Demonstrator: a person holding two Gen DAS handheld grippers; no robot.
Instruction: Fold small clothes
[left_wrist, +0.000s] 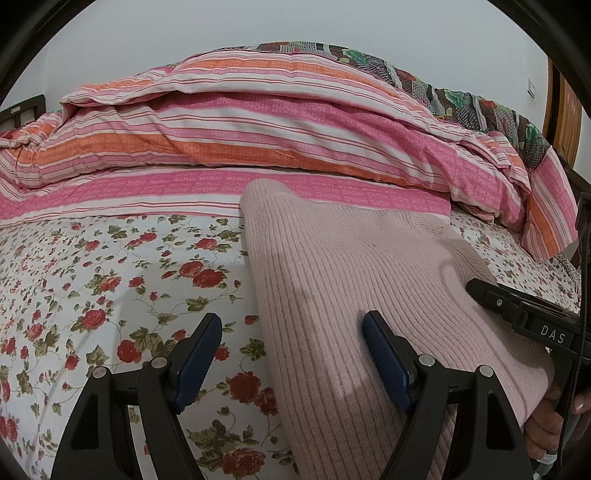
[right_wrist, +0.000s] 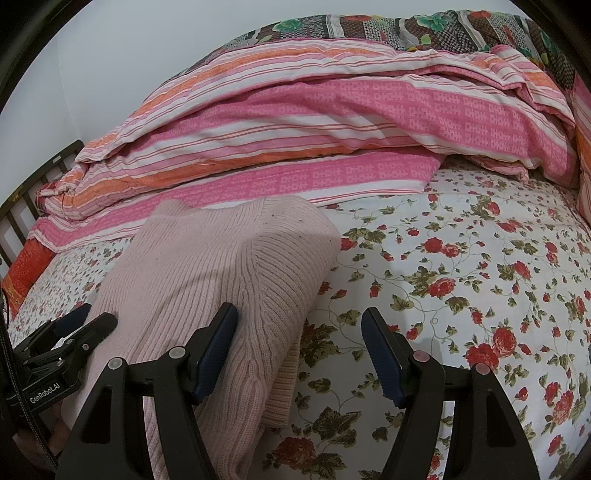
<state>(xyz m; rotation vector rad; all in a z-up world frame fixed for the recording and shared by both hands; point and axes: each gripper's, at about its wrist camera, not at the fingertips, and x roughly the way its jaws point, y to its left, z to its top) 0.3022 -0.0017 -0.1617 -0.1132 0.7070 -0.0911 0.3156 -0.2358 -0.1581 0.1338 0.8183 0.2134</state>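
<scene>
The left gripper (left_wrist: 291, 332) was released, its jaws wide apart over the left edge of the pink sweater (left_wrist: 351, 280). The right gripper (right_wrist: 299, 328) was released too, over the sweater's right edge. The sweater lay folded on the floral sheet (right_wrist: 461, 280); behind it was a striped quilt (left_wrist: 258, 122).

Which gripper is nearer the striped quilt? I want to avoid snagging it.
Neither clearly. The left gripper and right gripper both sit over the pink sweater's near end, jaws open, with the striped quilt well beyond the sweater's far edge.
</scene>
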